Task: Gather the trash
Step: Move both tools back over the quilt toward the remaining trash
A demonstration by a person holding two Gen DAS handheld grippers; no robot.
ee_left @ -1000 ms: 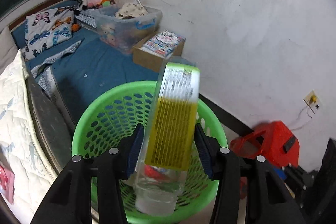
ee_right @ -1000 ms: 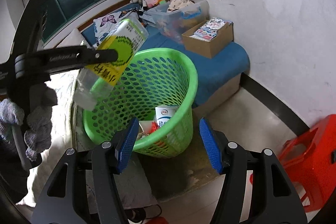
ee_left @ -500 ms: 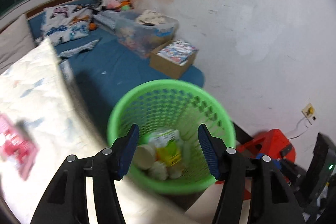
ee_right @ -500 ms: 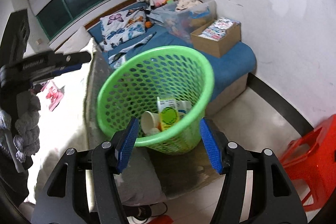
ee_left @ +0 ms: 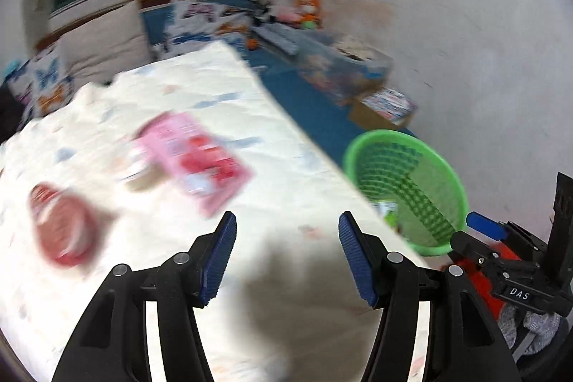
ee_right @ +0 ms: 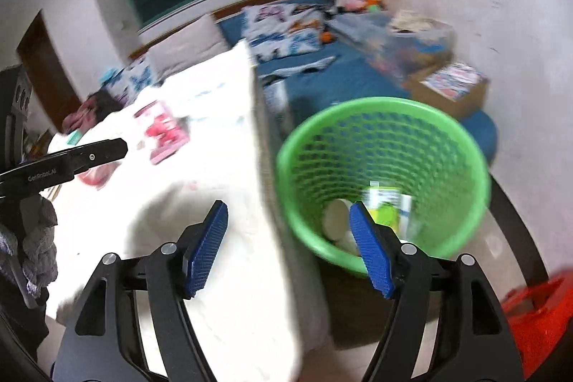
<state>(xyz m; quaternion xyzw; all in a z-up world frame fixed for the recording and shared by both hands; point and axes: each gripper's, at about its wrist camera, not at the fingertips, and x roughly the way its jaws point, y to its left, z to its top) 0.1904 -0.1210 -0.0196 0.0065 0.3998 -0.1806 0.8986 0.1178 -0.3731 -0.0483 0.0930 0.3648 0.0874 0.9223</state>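
My left gripper is open and empty above the white quilt. Ahead of it on the quilt lie a pink packet and a red round wrapper, both blurred. The green basket stands on the floor to the right of the bed. My right gripper is open and empty, over the bed's edge beside the green basket. The yellow-green bottle and a white cup lie inside the basket. The pink packet shows far left.
A blue mattress holds butterfly pillows, a clear storage tub and a cardboard box. A red stool stands on the floor at the right. The white wall is behind the basket.
The left gripper let the bottle go into the basket, then swung left over the quilt. The right gripper turned left too, so the basket moved to its right.
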